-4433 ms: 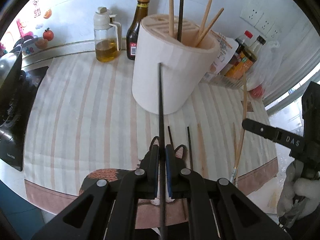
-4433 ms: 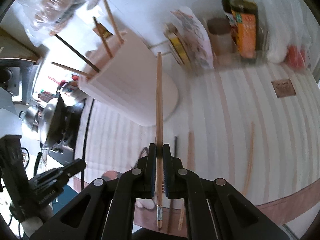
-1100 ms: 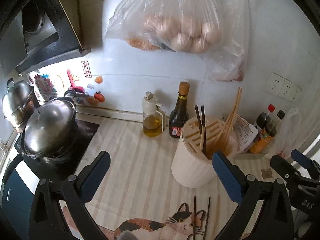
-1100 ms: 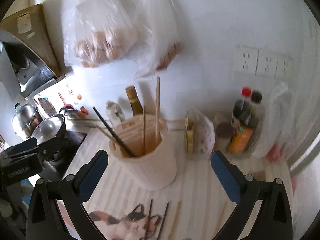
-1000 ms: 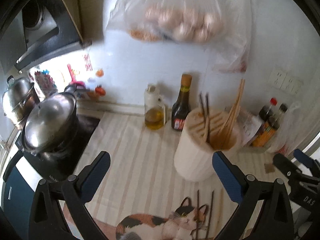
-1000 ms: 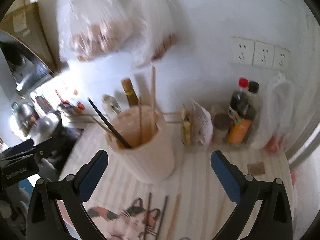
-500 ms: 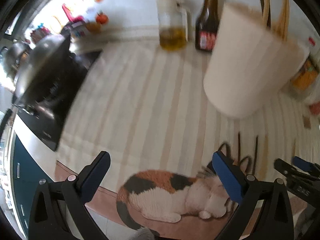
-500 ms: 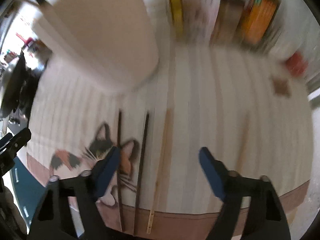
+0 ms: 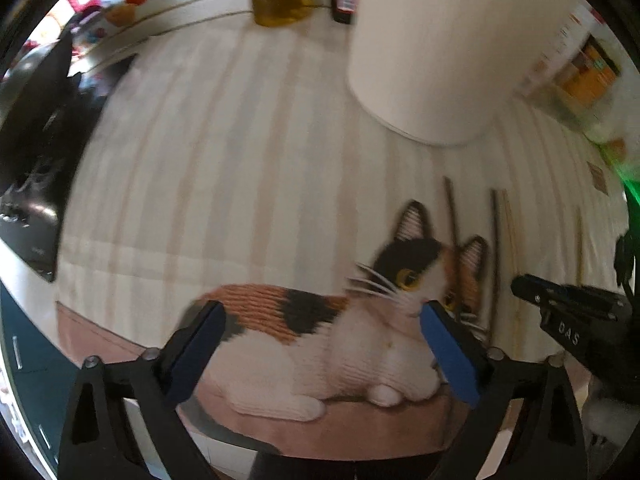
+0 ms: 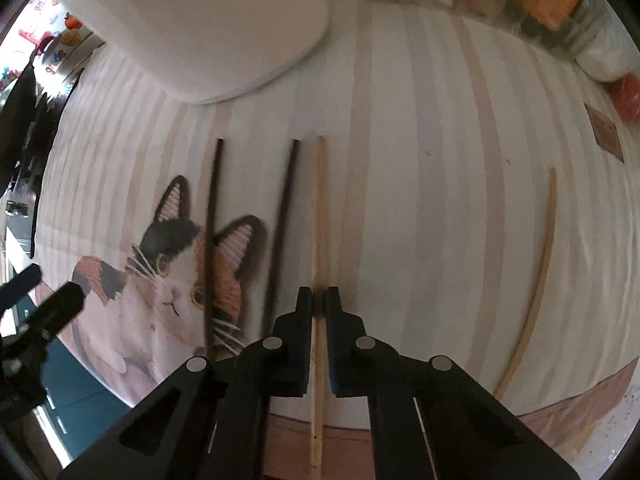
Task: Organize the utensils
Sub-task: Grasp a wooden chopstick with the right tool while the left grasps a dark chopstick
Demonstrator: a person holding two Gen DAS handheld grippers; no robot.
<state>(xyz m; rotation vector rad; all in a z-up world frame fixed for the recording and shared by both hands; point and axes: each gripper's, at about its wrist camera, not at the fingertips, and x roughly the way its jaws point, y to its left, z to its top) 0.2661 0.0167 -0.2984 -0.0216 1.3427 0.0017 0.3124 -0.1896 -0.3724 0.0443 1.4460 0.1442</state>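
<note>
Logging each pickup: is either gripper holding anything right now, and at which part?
The right gripper is shut on the pale wooden chopstick, towards its near end. The left gripper is open, holding nothing.

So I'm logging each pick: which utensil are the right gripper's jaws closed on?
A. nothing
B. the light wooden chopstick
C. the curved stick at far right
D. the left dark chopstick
B: the right gripper pinches the light wooden chopstick, having just closed.

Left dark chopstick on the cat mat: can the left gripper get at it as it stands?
Probably yes. The left gripper hangs open and empty over the mat, and the dark chopstick lies bare nearby with nothing on it. The right gripper, shut on the light chopstick, sits further over.
</note>
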